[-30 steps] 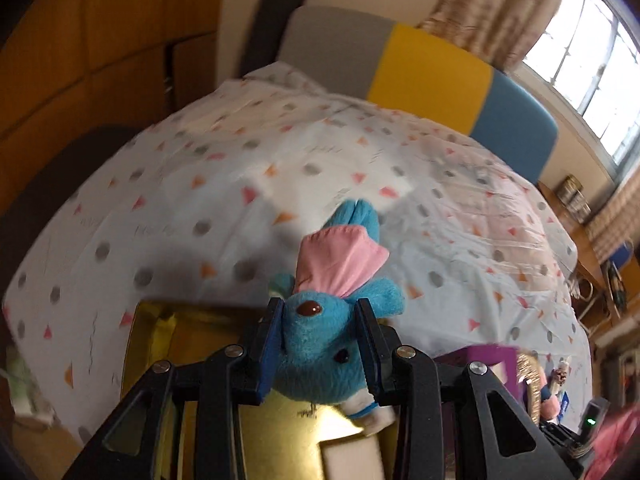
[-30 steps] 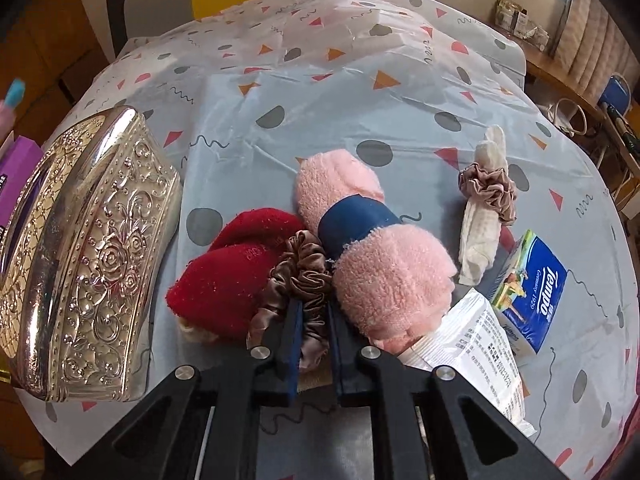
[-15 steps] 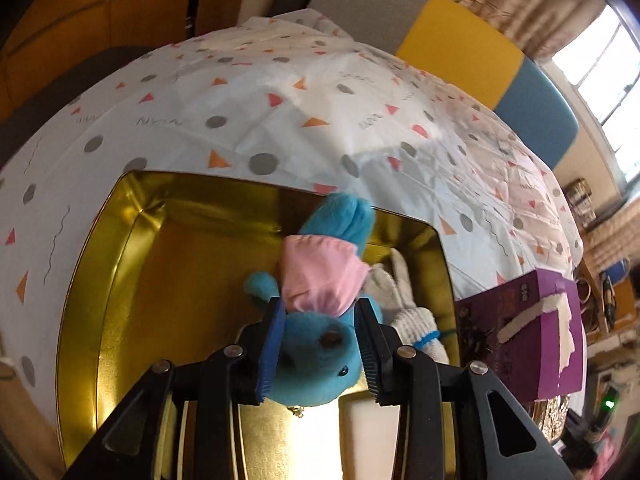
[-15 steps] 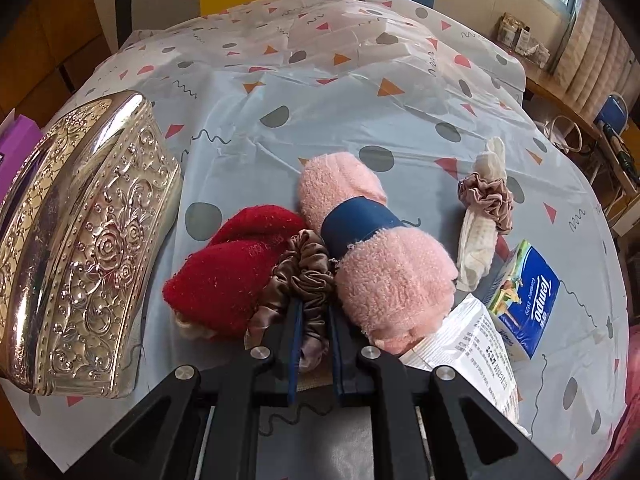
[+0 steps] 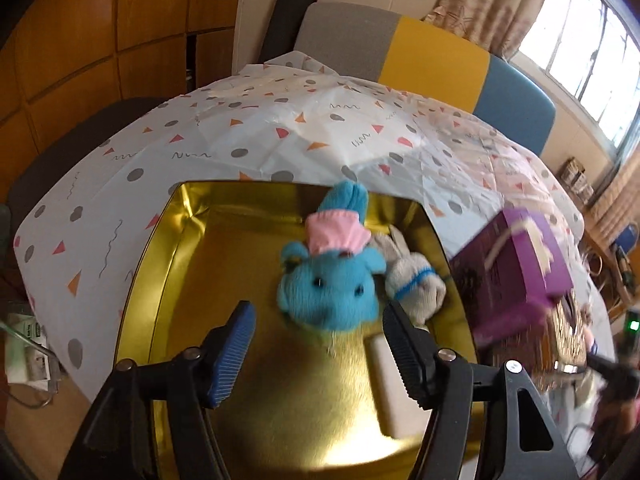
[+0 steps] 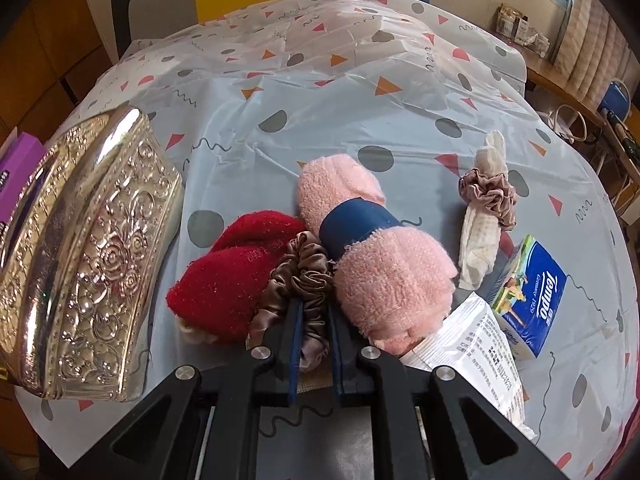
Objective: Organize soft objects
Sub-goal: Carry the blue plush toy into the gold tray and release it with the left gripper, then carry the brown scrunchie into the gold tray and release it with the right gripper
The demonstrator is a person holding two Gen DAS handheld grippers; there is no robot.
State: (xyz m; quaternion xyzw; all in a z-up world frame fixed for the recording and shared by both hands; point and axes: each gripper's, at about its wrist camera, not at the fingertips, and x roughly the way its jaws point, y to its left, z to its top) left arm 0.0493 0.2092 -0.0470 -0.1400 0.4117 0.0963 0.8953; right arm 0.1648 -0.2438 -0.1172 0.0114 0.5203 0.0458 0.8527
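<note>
In the left wrist view, a blue plush toy with a pink hat (image 5: 330,280) lies inside the open gold tin (image 5: 172,264), next to a white knitted glove (image 5: 414,280). My left gripper (image 5: 318,344) is open just above and in front of the toy, not touching it. In the right wrist view, my right gripper (image 6: 314,320) is shut on a brown satin scrunchie (image 6: 300,276) that lies between a red fluffy sock (image 6: 232,276) and a pink towel roll with a blue band (image 6: 372,248).
A purple box (image 5: 516,272) stands right of the tin. In the right wrist view an embossed silver tin lid (image 6: 80,248) lies at the left. A white cloth in a mauve scrunchie (image 6: 486,200), a Tempo tissue pack (image 6: 528,300) and a white wipes packet (image 6: 476,344) lie at the right.
My left gripper carried the blue plush toy over the gold tin, then opened; the toy now lies in the tin. The right gripper stayed shut on the scrunchie.
</note>
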